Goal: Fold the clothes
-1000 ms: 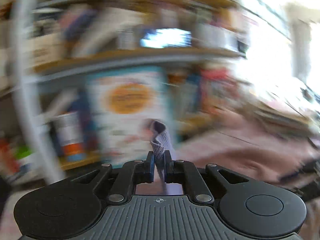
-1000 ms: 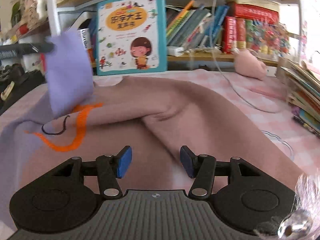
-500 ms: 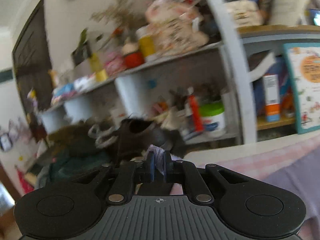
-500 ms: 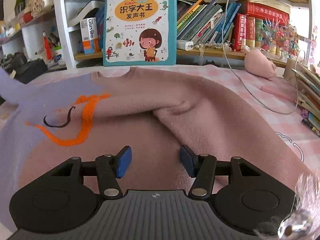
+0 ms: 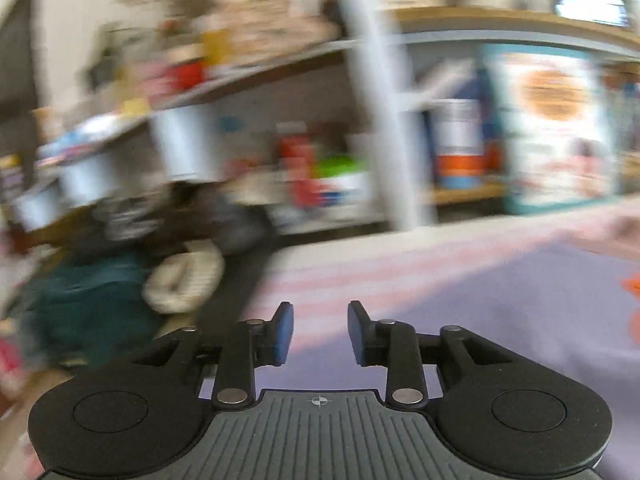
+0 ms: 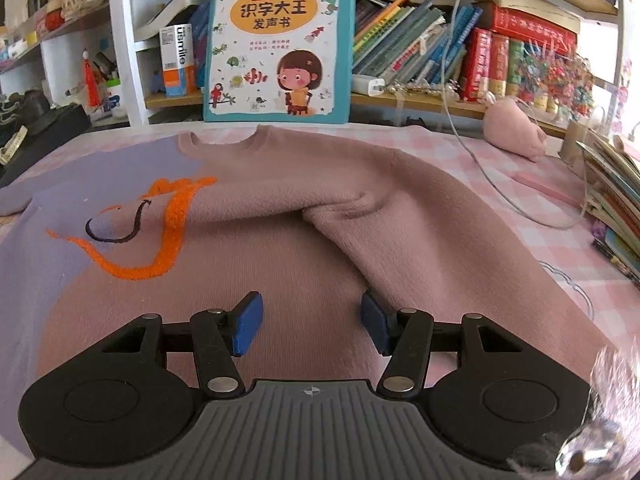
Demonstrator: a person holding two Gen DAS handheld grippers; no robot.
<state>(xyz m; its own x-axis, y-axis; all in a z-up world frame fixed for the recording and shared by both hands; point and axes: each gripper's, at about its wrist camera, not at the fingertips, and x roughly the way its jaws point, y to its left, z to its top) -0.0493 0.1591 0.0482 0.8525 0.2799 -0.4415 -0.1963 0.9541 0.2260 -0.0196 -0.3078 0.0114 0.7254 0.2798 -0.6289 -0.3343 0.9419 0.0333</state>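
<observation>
a: shelves (image 6: 400,98) full of books stand behind our table with the pink checked cloth (image 6: 532,204). where is the sweater?

b: the sweater (image 6: 304,248) lies flat on it, one pink sleeve folded across. our left gripper (image 5: 319,330) is opening, nothing between its fingers, over the purple part.

a: and the right gripper (image 6: 311,326)?

b: half open, holding nothing, above the soft fuzzy middle. we think we should pinch the purple sleeve (image 6: 16,200) by its edge and lay it over smooth, no lumps.

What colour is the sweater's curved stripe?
Orange stripe on the sweater; right wrist view.
</observation>
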